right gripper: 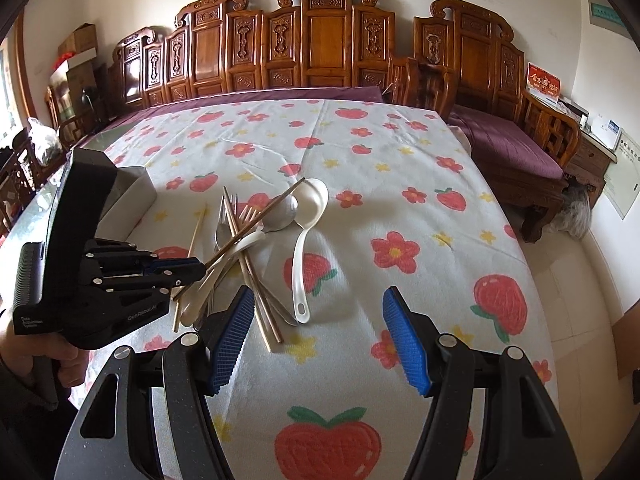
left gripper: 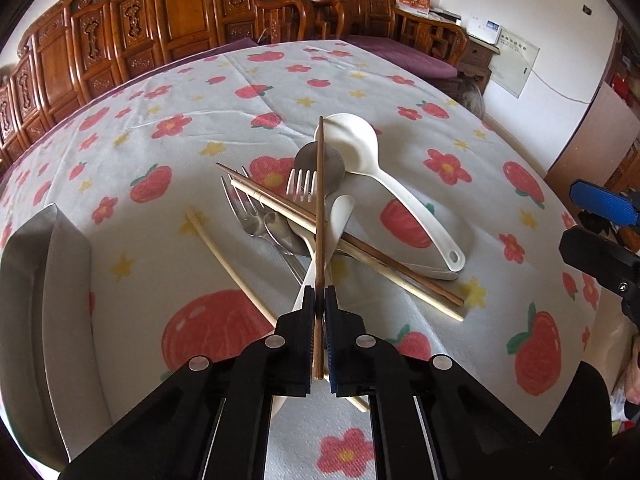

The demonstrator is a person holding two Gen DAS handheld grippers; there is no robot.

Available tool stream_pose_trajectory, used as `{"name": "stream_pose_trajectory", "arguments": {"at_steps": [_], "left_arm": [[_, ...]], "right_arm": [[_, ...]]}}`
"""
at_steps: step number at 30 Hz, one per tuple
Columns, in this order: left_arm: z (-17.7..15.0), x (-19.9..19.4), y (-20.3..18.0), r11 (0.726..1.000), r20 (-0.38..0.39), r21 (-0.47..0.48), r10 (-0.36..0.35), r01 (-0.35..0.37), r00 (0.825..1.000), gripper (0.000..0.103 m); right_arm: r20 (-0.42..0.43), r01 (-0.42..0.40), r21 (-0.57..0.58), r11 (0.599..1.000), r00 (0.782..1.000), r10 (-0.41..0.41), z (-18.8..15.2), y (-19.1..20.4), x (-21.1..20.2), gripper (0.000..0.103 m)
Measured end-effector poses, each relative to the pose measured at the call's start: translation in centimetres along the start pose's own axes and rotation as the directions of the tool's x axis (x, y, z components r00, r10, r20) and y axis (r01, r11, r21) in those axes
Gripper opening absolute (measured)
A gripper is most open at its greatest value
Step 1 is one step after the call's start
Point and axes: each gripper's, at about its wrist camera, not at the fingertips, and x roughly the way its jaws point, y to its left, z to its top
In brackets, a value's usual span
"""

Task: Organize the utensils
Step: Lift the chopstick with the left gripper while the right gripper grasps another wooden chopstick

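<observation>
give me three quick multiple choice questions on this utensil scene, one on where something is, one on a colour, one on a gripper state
1. Where is the metal tray relative to the utensil pile?
A. on the left gripper's side
B. beyond it
C. under it

2. What colour are the pads on the right gripper fingers?
A. red
B. blue
C. white

3. What is the left gripper doing?
A. open, empty
B. shut on a fork
C. shut on the dark chopstick

Answers: 1 A, it sits at the left edge in the left wrist view. 2 B, both pads show blue. 3 C, the chopstick runs between the closed fingers.

strawberry tablecloth (right gripper: 400,208) | carved wooden bench (right gripper: 320,60) | cardboard boxes (right gripper: 80,40)
</observation>
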Motion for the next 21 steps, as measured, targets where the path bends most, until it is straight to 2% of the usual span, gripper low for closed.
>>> {"name": "stream_pose_trajectory", "arguments": {"at_steps": [5,11,21], "left_arm": [[0.1,0.2,0.2,1.000,-0.016,-0.009,-0.011,0.010,1.000,0.004],[0.4,1.1,-0.3,1.000,-0.040,0.020,0.016,-0.015,0.999,0.004],[-0.1,-3.7,0.6,1.000,0.065,-0.021,-0.003,0.004,0.998,0.004]], "right_arm": [[0.002,0.000,-0.001,1.000,1.000,0.000,0.1,0.1,-0.1,0.069],[0.006,0.001,-0.005,1.000,1.000,-0.001,0.0,0.1,-0.3,0.069],[0.004,-0.007,-0.015,1.000,1.000,0.007,-0.1,0.5,-0.4,0.069]]}}
